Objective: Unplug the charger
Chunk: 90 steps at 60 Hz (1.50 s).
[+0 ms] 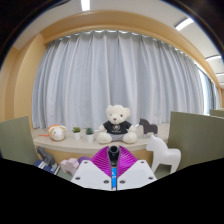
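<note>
My gripper [113, 160] is raised and points into the room, towards the curtain. Its two white fingers [92, 176] with magenta pads lie together, and a small black charger plug [113, 152] sticks up from between the tips. Both pads press on it. No socket or cable is in view; the lower part of the charger is hidden between the fingers.
A white teddy bear [118, 122] in a dark shirt sits on a wooden ledge [60, 142] before grey curtains [110, 75]. Small potted plants [80, 130] and a round ornament [57, 132] stand to its left. A white toy figure [163, 153] stands right. Grey partitions [196, 135] flank both sides.
</note>
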Available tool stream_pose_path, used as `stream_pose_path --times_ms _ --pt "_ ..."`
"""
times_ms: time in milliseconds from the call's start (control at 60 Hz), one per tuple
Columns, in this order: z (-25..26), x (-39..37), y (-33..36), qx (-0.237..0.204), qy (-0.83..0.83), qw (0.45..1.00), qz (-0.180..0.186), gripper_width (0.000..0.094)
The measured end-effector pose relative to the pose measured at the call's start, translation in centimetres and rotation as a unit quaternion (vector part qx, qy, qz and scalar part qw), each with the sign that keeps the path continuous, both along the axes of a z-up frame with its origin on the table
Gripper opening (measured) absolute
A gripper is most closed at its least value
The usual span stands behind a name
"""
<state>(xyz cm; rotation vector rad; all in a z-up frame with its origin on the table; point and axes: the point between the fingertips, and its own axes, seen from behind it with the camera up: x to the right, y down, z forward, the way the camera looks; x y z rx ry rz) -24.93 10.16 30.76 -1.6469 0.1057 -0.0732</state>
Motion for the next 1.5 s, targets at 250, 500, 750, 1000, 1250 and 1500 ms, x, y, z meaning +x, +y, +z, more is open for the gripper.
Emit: stream_pose_path --times_ms 250,500,750,1000,1250,1500 --pt "-16.7 9.6 -0.1 -0.163 0.028 0.986 -0.031 0.0045" --pt "-31.1 12.7 -0.7 -0.276 0.052 0.960 -0.006 0.0044" --pt "-32.6 12.9 -0.4 -0.277 0.081 0.957 0.010 0.0196" --pt "-25.2 14.5 0.0 -0.228 0.076 0.970 -0.030 0.0776" --pt "-11.2 10.5 -5.3 -0.129 0.067 0.989 -0.029 0.0826" --pt "-9.5 1.7 -15.8 -0.130 0.020 0.991 0.006 0.0856"
